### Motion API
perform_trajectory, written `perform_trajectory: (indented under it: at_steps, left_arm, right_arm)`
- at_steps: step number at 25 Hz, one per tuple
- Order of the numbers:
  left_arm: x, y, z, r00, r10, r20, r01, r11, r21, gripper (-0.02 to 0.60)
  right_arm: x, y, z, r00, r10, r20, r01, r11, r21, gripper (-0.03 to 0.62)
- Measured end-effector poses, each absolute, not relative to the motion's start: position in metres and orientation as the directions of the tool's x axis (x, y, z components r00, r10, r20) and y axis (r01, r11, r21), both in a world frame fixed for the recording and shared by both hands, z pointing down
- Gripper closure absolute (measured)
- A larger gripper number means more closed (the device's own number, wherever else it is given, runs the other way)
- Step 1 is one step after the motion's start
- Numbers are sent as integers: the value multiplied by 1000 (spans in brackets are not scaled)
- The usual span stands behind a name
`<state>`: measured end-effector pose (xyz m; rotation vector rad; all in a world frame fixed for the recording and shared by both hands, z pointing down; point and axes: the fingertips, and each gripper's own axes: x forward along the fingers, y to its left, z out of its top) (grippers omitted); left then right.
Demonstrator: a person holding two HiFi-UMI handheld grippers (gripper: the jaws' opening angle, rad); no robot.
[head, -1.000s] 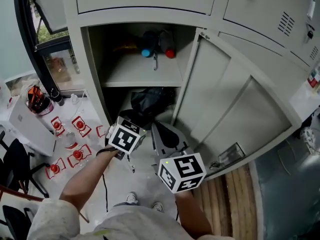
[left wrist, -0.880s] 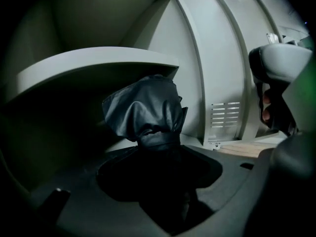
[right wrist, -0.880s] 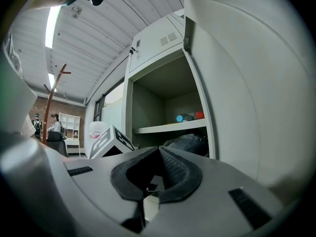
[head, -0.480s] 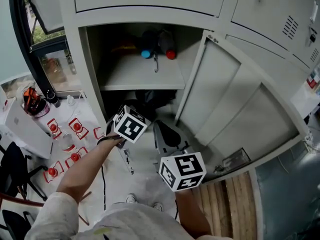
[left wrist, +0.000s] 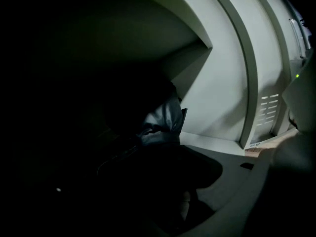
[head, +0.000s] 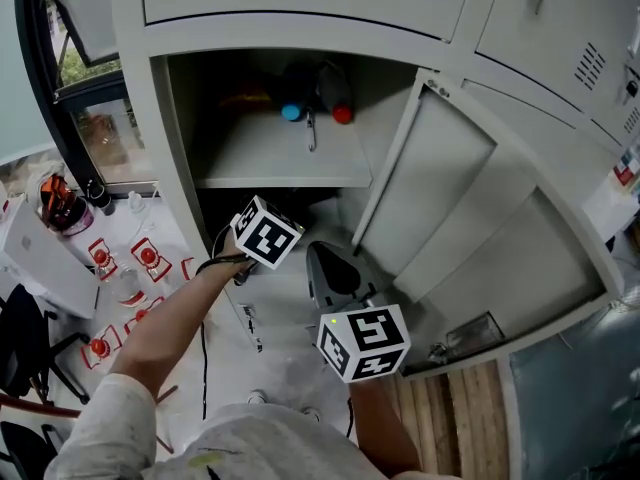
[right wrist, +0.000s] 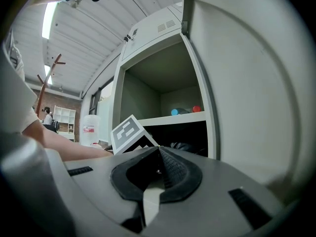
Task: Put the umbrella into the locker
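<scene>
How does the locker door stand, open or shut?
Open: the locker door stands swung out to the right, baring the shelf inside.

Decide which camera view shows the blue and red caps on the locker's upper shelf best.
The head view: the blue cap and red cap show clearly on the shelf. The right gripper view shows them as tiny dots; the left gripper view shows neither.

The umbrella (left wrist: 163, 122) is a dark, crumpled bundle of fabric, sitting in the bottom compartment of the locker (head: 145, 118), under the shelf (head: 270, 158). The locker's pale grey with its door (head: 470, 218) swung wide open.
</scene>
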<state>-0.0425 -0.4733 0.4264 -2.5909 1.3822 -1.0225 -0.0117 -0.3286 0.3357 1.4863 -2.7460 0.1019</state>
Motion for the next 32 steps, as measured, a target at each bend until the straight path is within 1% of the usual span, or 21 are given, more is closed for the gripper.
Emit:
perform_trajectory:
  at_steps: [5, 11, 26, 32]
  left_arm:
    - [-47, -489, 426, 354, -781, 514, -711, -582, -395, 327]
    - [-50, -499, 438, 326, -782, 531, -698, -578, -422, 327]
    - [-51, -504, 457, 303, -750, 587, -704, -592, -393, 327]
    - [-53, -508, 465, 268, -734, 624, -709, -589, -388, 327]
  right_arm:
    - [-13, -335, 340, -551, -833, 57, -835, 549, -51, 591]
    - [-9, -338, 342, -547, -835, 69, -837, 545, -43, 591]
    - [-11, -335, 356, -540, -835, 107, -841, 539, -45, 591]
    - [-6, -336, 356, -512, -856, 74, -859, 507, -75, 591]
